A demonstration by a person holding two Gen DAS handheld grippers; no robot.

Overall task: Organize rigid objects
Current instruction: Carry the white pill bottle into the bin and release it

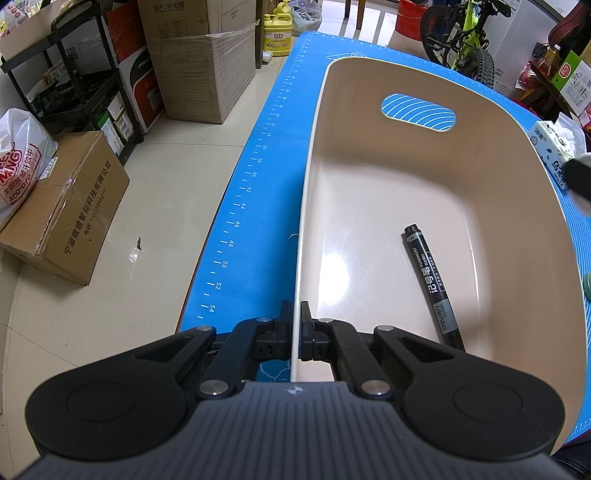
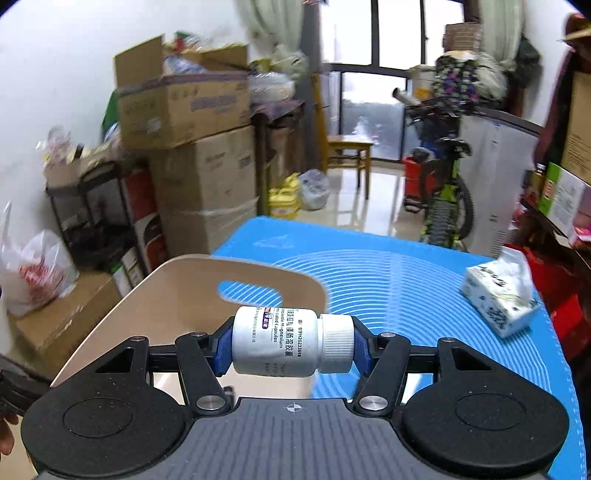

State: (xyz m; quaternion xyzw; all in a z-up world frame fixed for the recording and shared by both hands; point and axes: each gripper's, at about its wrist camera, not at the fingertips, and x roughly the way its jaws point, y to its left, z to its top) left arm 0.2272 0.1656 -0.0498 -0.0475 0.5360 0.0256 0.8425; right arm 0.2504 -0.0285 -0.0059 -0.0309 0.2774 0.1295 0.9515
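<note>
Nearest, left tongs (image 1: pixel 294 334): clamped shut on the near left rim of the beige bin (image 1: pixel 369 177), one finger outside the wall and one inside.
Right tongs (image 2: pixel 293 345): gripping a white pill bottle (image 2: pixel 280 345) end to end; it lies sideways between the blue pads (image 2: pixel 221 349), its ribbed cap toward the right pad, held in the air above the bin's near right part.
Bin contents: a black permanent marker (image 1: pixel 432 284) lies on the bin floor near the right wall, its length running from the near edge toward the far one.
Bin: sits on the blue mat (image 1: pixel 255 206) along the left edge of the desk, with an oval handle slot in its far wall.
Mat: printed with a ruler scale down its left edge and white curved lines across the middle.
Tissue pack (image 2: pixel 498 299): on the mat toward the right edge of the desk, well apart from the bin, a tissue sticking up from it.
Beyond the desk: cardboard boxes (image 1: pixel 199 62) stacked on the floor to the left, a yellow jug (image 1: pixel 277 35) past the far corner, a green bicycle (image 1: pixel 465 37) farther right.
</note>
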